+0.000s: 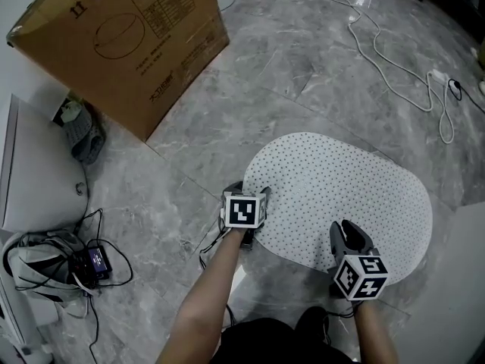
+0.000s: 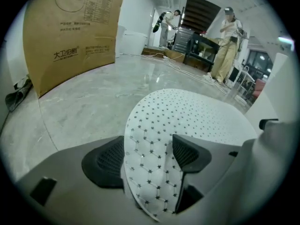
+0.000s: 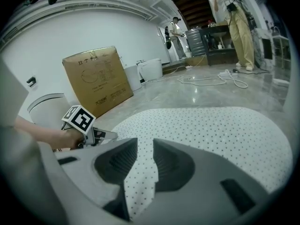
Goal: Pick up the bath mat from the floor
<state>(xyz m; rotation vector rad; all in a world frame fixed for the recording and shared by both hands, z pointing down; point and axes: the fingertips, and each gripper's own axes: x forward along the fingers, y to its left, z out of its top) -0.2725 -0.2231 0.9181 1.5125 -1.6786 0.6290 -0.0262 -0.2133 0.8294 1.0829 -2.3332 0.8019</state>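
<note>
My right gripper [image 3: 145, 159] is clamped on the mat [image 1: 341, 188] at its near edge. My left gripper [image 2: 148, 154] stands wide apart, a curled-up edge loose between its jaws. The rest lies flat on the floor [image 1: 227, 112]. Lifting now risks one-sided sag, and the thin edge could slip free.

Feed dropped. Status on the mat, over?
Left gripper open, bath mat edge between jaws. Right gripper shut on mat. Mat mostly flat on floor. Nothing atop it.
</note>
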